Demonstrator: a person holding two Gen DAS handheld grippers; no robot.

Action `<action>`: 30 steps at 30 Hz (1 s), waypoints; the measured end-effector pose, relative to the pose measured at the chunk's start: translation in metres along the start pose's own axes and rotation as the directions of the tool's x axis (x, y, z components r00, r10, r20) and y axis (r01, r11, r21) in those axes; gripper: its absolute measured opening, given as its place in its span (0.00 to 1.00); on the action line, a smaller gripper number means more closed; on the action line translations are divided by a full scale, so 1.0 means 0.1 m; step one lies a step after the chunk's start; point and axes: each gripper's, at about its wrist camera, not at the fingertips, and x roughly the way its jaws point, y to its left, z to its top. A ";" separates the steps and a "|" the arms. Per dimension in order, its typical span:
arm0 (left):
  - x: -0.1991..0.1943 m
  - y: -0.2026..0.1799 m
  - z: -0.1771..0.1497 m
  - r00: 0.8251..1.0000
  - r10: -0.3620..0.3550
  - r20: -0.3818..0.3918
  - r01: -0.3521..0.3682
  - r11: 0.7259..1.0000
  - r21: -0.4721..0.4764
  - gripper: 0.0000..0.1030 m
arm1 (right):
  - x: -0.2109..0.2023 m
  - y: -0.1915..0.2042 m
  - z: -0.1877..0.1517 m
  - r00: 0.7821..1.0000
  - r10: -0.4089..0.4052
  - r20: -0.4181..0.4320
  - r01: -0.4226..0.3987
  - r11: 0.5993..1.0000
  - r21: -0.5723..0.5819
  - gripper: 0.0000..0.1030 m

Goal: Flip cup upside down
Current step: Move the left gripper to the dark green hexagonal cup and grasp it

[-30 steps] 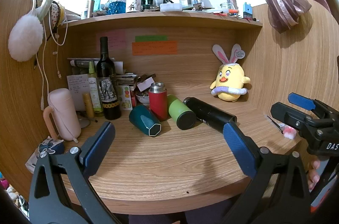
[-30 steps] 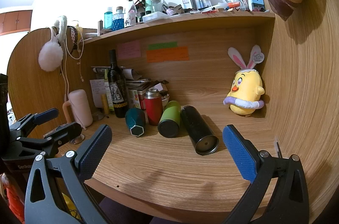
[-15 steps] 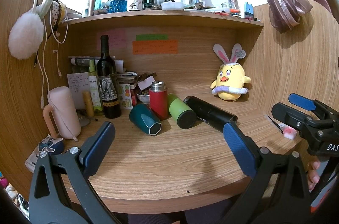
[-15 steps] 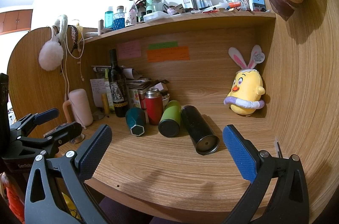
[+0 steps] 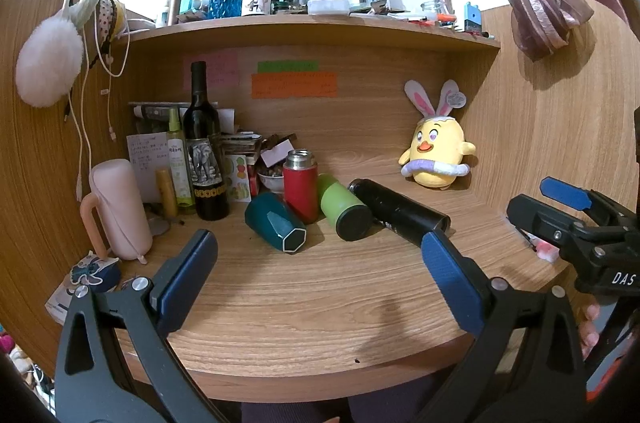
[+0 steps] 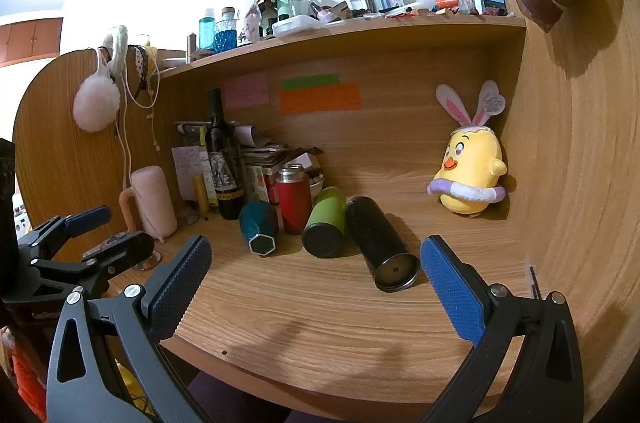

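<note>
Three cups lie on their sides on the wooden desk: a teal faceted cup, a green cup and a black cylinder cup. A red flask stands upright behind them. My left gripper is open and empty, near the desk's front edge, well short of the cups. My right gripper is open and empty, also at the front edge. Each gripper shows in the other's view: the right one at the right, the left one at the left.
A wine bottle, small bottles, papers and a pink mug crowd the back left. A yellow plush chick sits at the back right. A shelf loaded with bottles runs above. Wooden side walls close in both sides.
</note>
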 end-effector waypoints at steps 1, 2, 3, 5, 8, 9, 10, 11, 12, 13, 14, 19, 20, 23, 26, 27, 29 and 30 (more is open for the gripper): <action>0.03 0.02 0.00 1.000 0.002 -0.007 -0.002 1.000 0.000 1.00 | 0.05 -0.03 -0.02 1.000 0.004 -0.004 -0.004 1.000 0.007 1.00; 0.07 0.03 -0.01 1.000 0.004 -0.016 -0.004 1.000 0.002 1.00 | 0.10 -0.07 -0.03 1.000 0.008 -0.010 -0.007 1.000 0.013 1.00; 0.13 0.06 -0.02 1.000 0.008 -0.028 -0.008 1.000 0.002 1.00 | 0.14 -0.08 -0.04 1.000 0.009 -0.017 -0.008 1.000 0.015 1.00; 0.24 0.09 -0.03 0.999 0.014 -0.050 -0.014 1.000 0.001 1.00 | 0.25 -0.12 -0.05 0.999 0.006 -0.037 -0.005 1.000 0.020 1.00; 0.55 0.19 -0.02 0.993 0.014 -0.115 -0.016 1.000 -0.014 1.00 | 0.42 -0.20 -0.08 0.998 0.003 -0.069 -0.001 0.999 0.033 1.00; 0.65 0.21 -0.01 0.991 0.023 -0.135 -0.026 1.000 -0.018 1.00 | 0.48 -0.23 -0.10 0.997 0.003 -0.081 0.000 0.999 0.040 1.00; 0.79 0.26 0.01 0.987 0.043 -0.158 -0.047 0.999 -0.024 1.00 | 0.54 -0.26 -0.12 0.996 -0.001 -0.094 0.006 0.999 0.047 1.00; 0.90 0.30 0.02 0.983 0.058 -0.175 -0.064 0.998 -0.029 1.00 | 0.61 -0.29 -0.13 0.994 -0.013 -0.108 0.018 0.998 0.052 1.00; 1.09 0.37 0.04 0.977 0.071 -0.203 -0.080 0.996 -0.040 1.00 | 0.68 -0.32 -0.15 0.992 -0.028 -0.121 0.035 0.998 0.053 1.00; 1.20 0.40 0.06 0.973 0.071 -0.219 -0.083 0.995 -0.047 1.00 | 0.74 -0.34 -0.17 0.990 -0.042 -0.135 0.049 0.997 0.051 1.00; 1.36 0.45 0.08 0.967 0.066 -0.248 -0.083 0.995 -0.057 1.00 | 0.80 -0.36 -0.19 0.988 -0.049 -0.149 0.057 0.997 0.050 1.00; 2.11 0.65 0.12 0.916 0.042 -0.399 -0.094 0.989 -0.111 1.00 | 1.04 -0.52 -0.25 0.979 -0.051 -0.197 0.067 0.995 0.074 1.00; 2.26 0.69 0.12 0.904 0.046 -0.424 -0.106 0.987 -0.118 1.00 | 1.07 -0.54 -0.26 0.978 -0.060 -0.201 0.076 0.994 0.074 1.00; 2.56 0.74 0.12 0.881 0.036 -0.472 -0.109 0.986 -0.129 1.00 | 1.18 -0.60 -0.29 0.972 -0.092 -0.216 0.107 0.992 0.060 1.00; 2.78 0.77 0.10 0.858 0.026 -0.513 -0.114 0.984 -0.141 0.91 | 1.26 -0.65 -0.30 0.968 -0.098 -0.230 0.115 0.992 0.061 1.00; 2.84 0.78 0.09 0.850 0.023 -0.526 -0.116 0.983 -0.144 0.89 | 1.28 -0.68 -0.31 0.967 -0.098 -0.234 0.116 0.991 0.065 1.00; 2.95 0.81 0.06 0.833 -0.001 -0.553 -0.116 0.977 -0.178 0.89 | 1.31 -0.72 -0.31 0.966 -0.094 -0.242 0.115 0.990 0.077 1.00; 2.99 0.84 0.05 0.827 -0.011 -0.563 -0.118 0.974 -0.193 0.87 | 1.33 -0.74 -0.31 0.965 -0.090 -0.246 0.114 0.990 0.085 1.00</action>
